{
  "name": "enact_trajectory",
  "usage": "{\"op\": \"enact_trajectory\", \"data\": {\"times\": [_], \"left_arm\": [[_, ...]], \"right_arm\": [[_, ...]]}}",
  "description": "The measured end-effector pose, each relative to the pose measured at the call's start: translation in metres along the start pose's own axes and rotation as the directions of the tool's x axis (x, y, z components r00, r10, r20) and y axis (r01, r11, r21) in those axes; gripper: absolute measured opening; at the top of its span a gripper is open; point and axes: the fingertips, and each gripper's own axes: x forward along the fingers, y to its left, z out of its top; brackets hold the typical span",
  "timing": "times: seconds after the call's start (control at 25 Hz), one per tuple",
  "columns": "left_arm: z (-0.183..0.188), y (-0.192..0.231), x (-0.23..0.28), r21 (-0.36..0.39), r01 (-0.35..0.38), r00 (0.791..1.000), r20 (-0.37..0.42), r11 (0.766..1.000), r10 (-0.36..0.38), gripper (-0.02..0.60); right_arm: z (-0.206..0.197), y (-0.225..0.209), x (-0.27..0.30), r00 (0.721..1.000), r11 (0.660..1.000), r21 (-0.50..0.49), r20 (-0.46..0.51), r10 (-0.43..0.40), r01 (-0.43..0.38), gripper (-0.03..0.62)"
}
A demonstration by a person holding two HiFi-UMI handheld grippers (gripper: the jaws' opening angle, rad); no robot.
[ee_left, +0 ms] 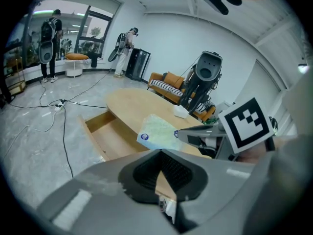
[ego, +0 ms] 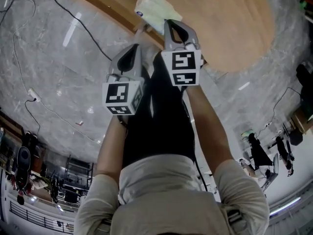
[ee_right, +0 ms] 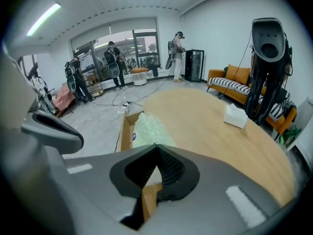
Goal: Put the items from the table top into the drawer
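A pale green soft packet [ego: 155, 9] with a small blue round sticker hangs in the air, with my right gripper [ego: 168, 22] shut on its near edge. In the right gripper view the packet [ee_right: 149, 127] sticks out past the closed jaws, over the open wooden drawer [ee_right: 128, 131] at the table's edge. Just left of it and a little lower, my left gripper [ego: 138, 42] is shut and holds nothing. From the left gripper view the packet [ee_left: 159, 132] and the drawer [ee_left: 111, 137] lie ahead. A white tissue pack [ee_right: 236, 115] lies on the oval wooden table [ee_right: 215, 131].
Cables [ego: 58, 13] trail over the grey marble floor left of the drawer. A dark standing robot [ee_right: 266, 67] and an orange sofa [ee_right: 237, 80] stand behind the table. People with backpacks stand far off by the windows [ee_right: 112, 62].
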Motion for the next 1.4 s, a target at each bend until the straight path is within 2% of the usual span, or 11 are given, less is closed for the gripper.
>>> {"op": "enact_trajectory", "data": {"times": [0.32, 0.64, 1.0, 1.24, 1.4], "left_arm": [[-0.008, 0.045, -0.02, -0.039, -0.044, 0.999, 0.022, 0.998, 0.045, 0.019], [-0.004, 0.067, -0.028, -0.065, -0.052, 0.998, 0.037, 0.997, 0.055, 0.019], [-0.001, 0.112, -0.01, -0.066, -0.066, 0.998, 0.02, 0.996, 0.067, 0.02], [-0.015, 0.14, 0.015, -0.064, -0.072, 0.997, -0.014, 0.995, 0.072, 0.02], [-0.032, 0.158, 0.026, -0.085, -0.102, 0.994, -0.042, 0.991, 0.099, 0.019]], "right_arm": [[0.01, 0.046, 0.015, 0.999, 0.999, -0.028, -0.008, 0.035, -0.035, 0.008], [0.02, 0.067, 0.024, 0.999, 0.998, -0.042, -0.019, 0.046, -0.047, 0.008], [0.012, 0.088, 0.066, 0.997, 0.998, -0.025, -0.044, 0.063, -0.064, 0.008], [-0.002, 0.097, 0.101, 0.995, 0.997, -0.025, -0.062, 0.076, -0.077, 0.008], [-0.008, 0.1, 0.117, 0.995, 0.997, -0.022, -0.063, 0.078, -0.08, 0.008]]}}
